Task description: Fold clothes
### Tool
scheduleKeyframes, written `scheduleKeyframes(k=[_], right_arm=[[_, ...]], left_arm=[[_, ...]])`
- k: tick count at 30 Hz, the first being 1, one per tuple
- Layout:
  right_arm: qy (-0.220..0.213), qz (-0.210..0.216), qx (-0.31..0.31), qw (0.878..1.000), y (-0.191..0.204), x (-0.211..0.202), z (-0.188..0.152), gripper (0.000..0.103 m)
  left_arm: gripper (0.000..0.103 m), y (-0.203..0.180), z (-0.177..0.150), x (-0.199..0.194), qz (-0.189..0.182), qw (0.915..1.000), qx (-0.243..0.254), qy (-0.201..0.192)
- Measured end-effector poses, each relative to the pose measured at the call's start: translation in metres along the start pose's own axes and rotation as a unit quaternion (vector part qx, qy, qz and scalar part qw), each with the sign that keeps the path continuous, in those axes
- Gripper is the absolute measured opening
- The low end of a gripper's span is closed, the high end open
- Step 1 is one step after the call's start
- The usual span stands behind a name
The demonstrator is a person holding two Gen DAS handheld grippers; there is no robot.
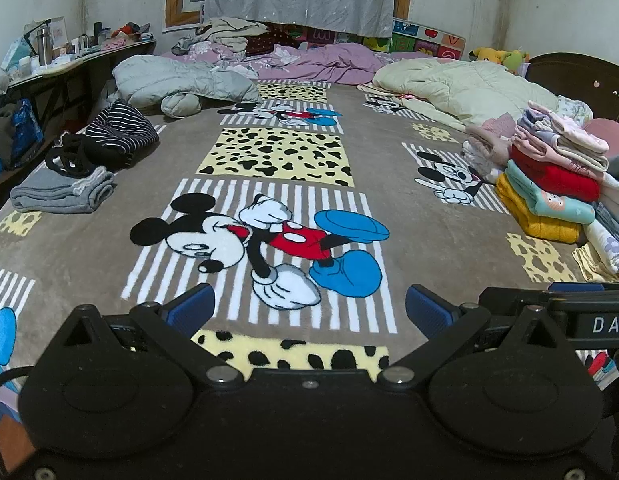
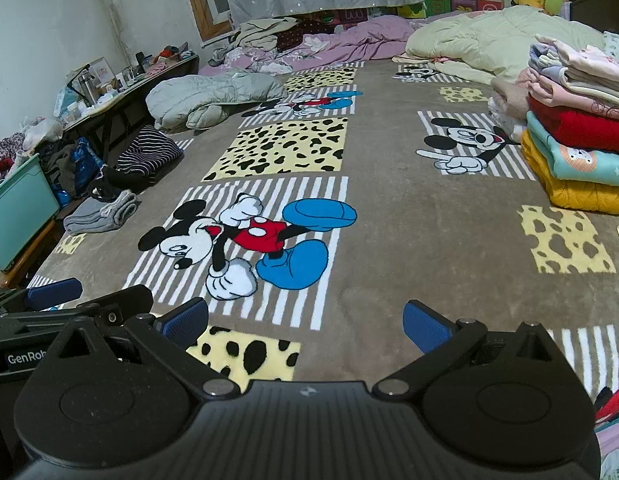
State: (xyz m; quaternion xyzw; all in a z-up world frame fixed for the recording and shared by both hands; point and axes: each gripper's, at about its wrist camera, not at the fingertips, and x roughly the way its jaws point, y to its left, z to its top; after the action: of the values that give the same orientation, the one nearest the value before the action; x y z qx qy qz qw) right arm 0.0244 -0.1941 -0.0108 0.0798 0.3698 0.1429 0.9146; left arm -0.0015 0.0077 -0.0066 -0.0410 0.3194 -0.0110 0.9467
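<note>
My left gripper (image 1: 309,306) is open above the brown cartoon-mouse blanket (image 1: 409,208), holding nothing. My right gripper (image 2: 305,320) is open too, also empty, low over the same blanket (image 2: 389,208). A stack of folded clothes (image 1: 553,184) stands at the right, topped by pale pink and white pieces over red, teal and yellow ones; in the right wrist view this stack (image 2: 577,136) is close on the right. A folded grey garment (image 1: 63,192) lies at the left, with a striped dark garment (image 1: 123,128) behind it. The left gripper (image 2: 53,294) shows at the right wrist view's left edge.
Crumpled grey-green quilt (image 1: 177,84), purple bedding (image 1: 325,62) and cream quilt (image 1: 461,88) lie across the back of the bed. A cluttered table (image 1: 73,60) runs along the left wall. A teal bin (image 2: 19,208) sits beside the bed. More loose clothes (image 2: 617,412) lie at bottom right.
</note>
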Motion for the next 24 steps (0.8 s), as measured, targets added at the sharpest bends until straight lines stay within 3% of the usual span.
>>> scheduleKeyframes(k=[18,24], right_arm=[[0.000,0.007,0.002,1.000,-0.002,0.008,0.002,0.103],[-0.011,0.036,-0.003,0.999,0.005,0.031,0.008,0.103]], left_arm=[[0.103,0.015,0.000,0.011,0.002,0.9999,-0.008,0.009],[0.103,0.064,0.009,0.026,0.035,0.9987,-0.036,-0.002]])
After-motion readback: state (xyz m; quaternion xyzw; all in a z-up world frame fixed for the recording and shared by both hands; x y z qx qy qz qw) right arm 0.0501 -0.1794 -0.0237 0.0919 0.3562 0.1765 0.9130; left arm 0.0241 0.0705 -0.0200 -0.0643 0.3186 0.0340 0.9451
